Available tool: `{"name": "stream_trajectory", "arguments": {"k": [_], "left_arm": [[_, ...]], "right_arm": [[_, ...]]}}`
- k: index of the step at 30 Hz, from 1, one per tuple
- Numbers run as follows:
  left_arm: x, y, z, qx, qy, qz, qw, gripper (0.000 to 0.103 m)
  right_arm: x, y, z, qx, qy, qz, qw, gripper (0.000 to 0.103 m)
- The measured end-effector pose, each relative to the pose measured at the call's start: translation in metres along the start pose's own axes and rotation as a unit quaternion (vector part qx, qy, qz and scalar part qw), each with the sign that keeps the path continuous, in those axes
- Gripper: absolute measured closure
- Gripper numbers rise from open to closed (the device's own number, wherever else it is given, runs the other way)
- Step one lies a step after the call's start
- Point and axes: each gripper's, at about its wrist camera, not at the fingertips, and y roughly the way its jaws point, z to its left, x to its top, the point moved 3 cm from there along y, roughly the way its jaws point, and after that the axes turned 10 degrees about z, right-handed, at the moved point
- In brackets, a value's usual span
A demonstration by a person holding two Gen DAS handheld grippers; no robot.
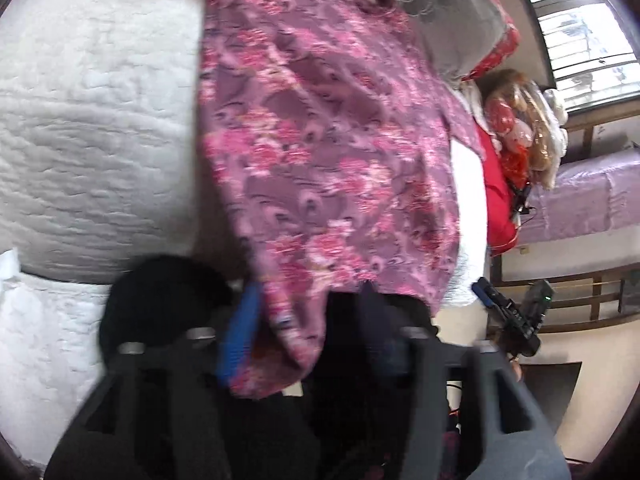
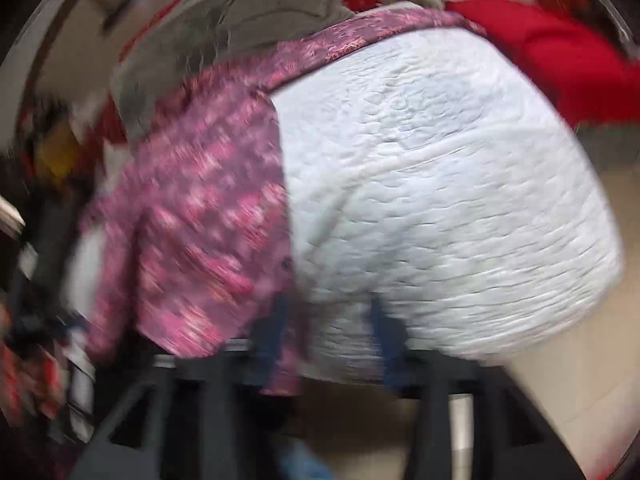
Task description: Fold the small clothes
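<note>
A pink and purple floral garment (image 1: 320, 140) lies spread on a white quilted bed cover (image 1: 88, 120). Its near corner hangs off the bed edge, down between the blue pads (image 1: 240, 332) of my left gripper (image 1: 308, 328). The jaws stand apart and do not pinch the cloth. The right wrist view is blurred. There the same garment (image 2: 192, 208) covers the left part of the quilt (image 2: 440, 200), and my right gripper (image 2: 330, 332) is open at the bed's near edge. The garment's hem hangs beside its left finger (image 2: 276, 332), and only quilt shows between the fingers.
A grey patterned pillow (image 1: 432, 4) and a red cushion (image 1: 498, 200) lie at the far end of the bed. Bagged plush toys (image 1: 520, 120) and a purple-covered bench (image 1: 580, 192) stand beyond. A black device with a blue tip (image 1: 516, 320) is past the bed's corner.
</note>
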Motion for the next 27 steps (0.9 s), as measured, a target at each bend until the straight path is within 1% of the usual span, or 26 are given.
{"name": "stream_trajectory", "arguments": {"k": [2,3,5,6,7,8,9,10,11,12,14,15,16,17,19,21,24,27], "left_arm": [[0.000,0.003,-0.006,-0.013,0.008,0.004,0.9999,0.037],[0.000,0.008,-0.007,-0.013,0.007,0.011,0.9998,0.036],[0.001,0.017,-0.005,-0.003,0.000,0.024,0.9997,0.036],[0.000,0.019,-0.005,0.003,0.000,0.027,0.9996,0.045],[-0.001,0.021,-0.005,0.011,0.004,0.027,0.9996,0.082],[-0.002,0.021,-0.006,0.018,0.010,0.032,0.9993,0.098],[-0.003,0.018,-0.006,0.015,0.010,0.031,0.9993,0.103],[-0.004,0.011,-0.006,0.013,0.008,0.023,0.9996,0.103],[-0.006,0.001,-0.006,0.010,0.006,0.011,0.9999,0.103],[-0.008,-0.015,-0.007,-0.002,0.002,-0.005,1.0000,0.103],[-0.013,-0.047,-0.006,-0.039,-0.010,-0.033,0.9986,0.103],[-0.016,-0.063,-0.006,-0.045,-0.015,-0.044,0.9979,0.103],[-0.018,-0.074,-0.005,-0.039,-0.016,-0.050,0.9978,0.103],[-0.021,-0.082,-0.004,-0.030,-0.016,-0.057,0.9978,0.103],[-0.025,-0.084,0.005,-0.006,-0.025,-0.051,0.9984,0.103],[-0.028,-0.070,0.019,0.019,-0.039,-0.036,0.9984,0.103],[-0.033,-0.039,0.048,0.044,-0.080,0.003,0.9959,0.103],[-0.033,-0.027,0.065,0.083,-0.099,0.017,0.9914,0.103]], "right_arm": [[0.003,0.020,0.006,0.022,0.008,0.022,0.999,0.032],[0.003,0.029,0.008,0.031,0.012,0.033,0.999,0.032],[0.000,0.056,0.011,0.044,0.020,0.065,0.997,0.032],[-0.004,0.064,0.010,0.050,0.023,0.076,0.996,0.035],[-0.006,0.073,0.012,0.067,0.026,0.091,0.993,0.040],[-0.010,0.076,0.013,0.092,0.028,0.100,0.990,0.067],[-0.013,0.075,0.016,0.115,0.025,0.104,0.988,0.099],[-0.014,0.067,0.022,0.128,0.015,0.095,0.987,0.098],[-0.012,0.053,0.029,0.142,-0.001,0.075,0.987,0.098],[-0.010,0.035,0.037,0.161,-0.017,0.055,0.985,0.098],[-0.007,-0.005,0.050,0.218,-0.031,0.014,0.975,0.098],[-0.005,-0.024,0.054,0.246,-0.034,-0.002,0.969,0.098],[-0.004,-0.044,0.058,0.264,-0.039,-0.022,0.964,0.098],[-0.003,-0.057,0.059,0.269,-0.043,-0.035,0.962,0.098],[0.001,-0.069,0.056,0.271,-0.035,-0.050,0.961,0.098],[0.002,-0.063,0.046,0.255,-0.020,-0.050,0.965,0.098],[-0.001,-0.034,0.014,0.217,0.031,-0.022,0.976,0.098],[-0.013,0.007,-0.018,0.150,0.080,0.027,0.985,0.098]]}}
